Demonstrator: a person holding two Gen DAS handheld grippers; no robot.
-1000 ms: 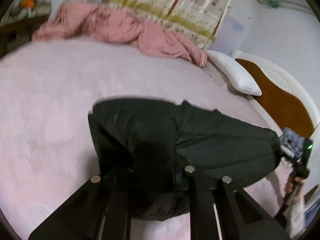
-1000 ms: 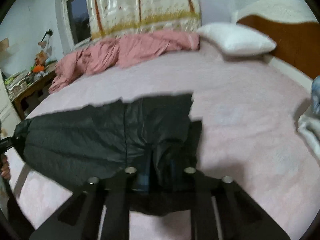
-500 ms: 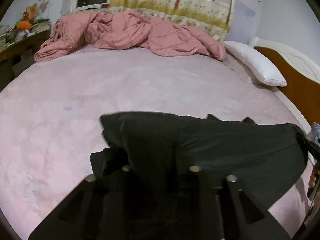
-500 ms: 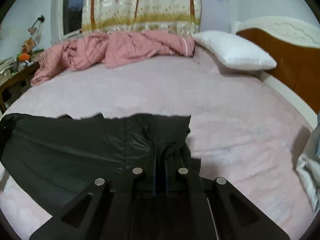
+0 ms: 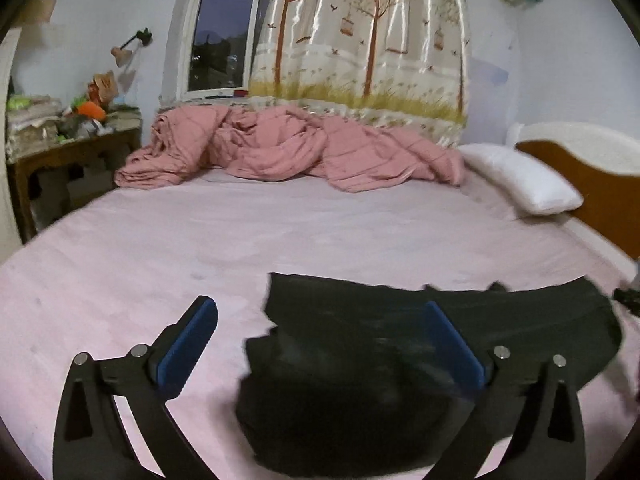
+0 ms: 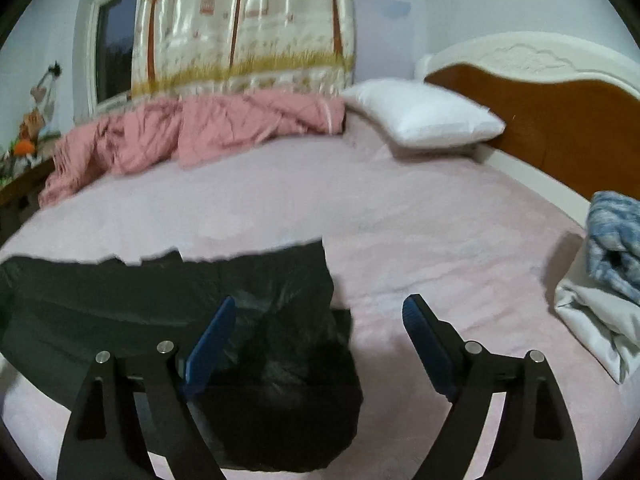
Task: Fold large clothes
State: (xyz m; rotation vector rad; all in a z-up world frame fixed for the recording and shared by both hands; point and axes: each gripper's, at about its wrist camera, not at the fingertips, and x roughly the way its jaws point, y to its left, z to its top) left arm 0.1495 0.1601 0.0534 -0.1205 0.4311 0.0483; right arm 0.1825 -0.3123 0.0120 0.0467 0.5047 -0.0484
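Observation:
A black garment (image 5: 400,360) lies folded in a wide band on the pink bed sheet (image 5: 200,248), near the bed's front edge. My left gripper (image 5: 320,320) is open and empty, just above the garment's left end. In the right wrist view the same garment (image 6: 160,308) fills the lower left. My right gripper (image 6: 320,320) is open and empty above the garment's right end. Both sets of blue pads (image 6: 216,336) are apart and hold no cloth.
A crumpled pink quilt (image 5: 288,152) lies along the far side of the bed. A white pillow (image 6: 424,120) rests by the brown headboard (image 6: 560,120). A blue and white cloth pile (image 6: 608,272) sits at the right edge. A cluttered wooden side table (image 5: 60,148) stands left.
Both grippers were shut on the black garment and have opened, letting it drop onto the sheet. Both have lifted and tilted up, so more of the room shows.

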